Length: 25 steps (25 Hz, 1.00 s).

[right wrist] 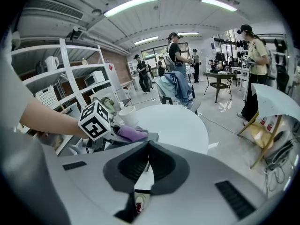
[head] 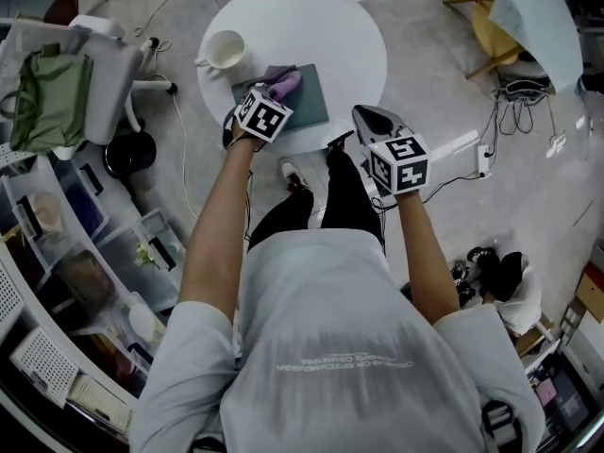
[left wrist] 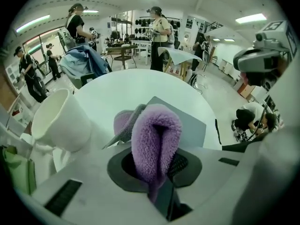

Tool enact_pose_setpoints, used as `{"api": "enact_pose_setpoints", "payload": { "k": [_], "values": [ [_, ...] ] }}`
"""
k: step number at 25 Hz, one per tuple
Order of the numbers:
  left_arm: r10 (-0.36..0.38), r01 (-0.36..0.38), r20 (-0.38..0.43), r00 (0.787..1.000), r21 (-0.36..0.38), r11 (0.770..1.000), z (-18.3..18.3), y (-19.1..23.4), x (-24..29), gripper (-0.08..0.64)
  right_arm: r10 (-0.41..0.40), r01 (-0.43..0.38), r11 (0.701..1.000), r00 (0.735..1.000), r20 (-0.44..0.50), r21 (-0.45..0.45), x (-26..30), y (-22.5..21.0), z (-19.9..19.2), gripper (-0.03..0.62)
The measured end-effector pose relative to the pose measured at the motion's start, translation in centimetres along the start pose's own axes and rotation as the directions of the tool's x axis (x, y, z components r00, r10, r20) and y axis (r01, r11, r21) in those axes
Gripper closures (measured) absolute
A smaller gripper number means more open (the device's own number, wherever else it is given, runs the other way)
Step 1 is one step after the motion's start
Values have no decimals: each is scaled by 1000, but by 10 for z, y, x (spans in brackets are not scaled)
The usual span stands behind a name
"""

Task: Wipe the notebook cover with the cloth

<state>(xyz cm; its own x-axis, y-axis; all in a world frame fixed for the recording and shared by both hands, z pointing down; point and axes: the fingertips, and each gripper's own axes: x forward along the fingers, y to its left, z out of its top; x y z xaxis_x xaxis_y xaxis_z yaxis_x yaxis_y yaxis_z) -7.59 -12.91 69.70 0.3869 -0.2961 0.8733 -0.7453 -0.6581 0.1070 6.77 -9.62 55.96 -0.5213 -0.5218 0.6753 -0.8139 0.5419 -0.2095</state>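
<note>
A grey notebook [head: 307, 102] lies on the near side of a round white table [head: 330, 26]. My left gripper [head: 276, 93] is over the notebook's left part, shut on a fluffy purple cloth [head: 287, 84]. In the left gripper view the cloth [left wrist: 157, 139] bulges up between the fingers, with the notebook [left wrist: 190, 125] just beyond it. My right gripper [head: 364, 114] hovers off the table's front right edge, apart from the notebook. Its jaws [right wrist: 148, 144] meet at the tips with nothing between them. The right gripper view shows the cloth [right wrist: 131, 134] resting on the notebook [right wrist: 151, 136].
A white mug [head: 225, 50] stands on the table left of the notebook. A chair with a green bag [head: 52, 97] and shelves are at the left. A yellow chair [head: 495, 36] and cables are at the right. Several people stand in the room beyond the table.
</note>
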Motion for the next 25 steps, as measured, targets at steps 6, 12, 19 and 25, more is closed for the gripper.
{"api": "enact_pose_setpoints", "payload": {
  "k": [6,12,19,25],
  "values": [
    [-30,31,23,999,-64,997,-18,-26,-4,500,-8,8,1000,1000,6,-8,-9,13,-11,592],
    [-32,33,13,999,-40,999,-32,-49,-11,500,-8,8,1000,1000,17,-15,-18,24,-18,592],
    [-52,52,10,999,-46,998,-48,-69,-11,500,-11,11,1000,1000,25,-20,-24,30,-24,592],
    [-86,88,27,996,-106,990,-50,-86,-13,500,4,-3,1000,1000,13,-24,-22,27,-28,592]
  ]
}}
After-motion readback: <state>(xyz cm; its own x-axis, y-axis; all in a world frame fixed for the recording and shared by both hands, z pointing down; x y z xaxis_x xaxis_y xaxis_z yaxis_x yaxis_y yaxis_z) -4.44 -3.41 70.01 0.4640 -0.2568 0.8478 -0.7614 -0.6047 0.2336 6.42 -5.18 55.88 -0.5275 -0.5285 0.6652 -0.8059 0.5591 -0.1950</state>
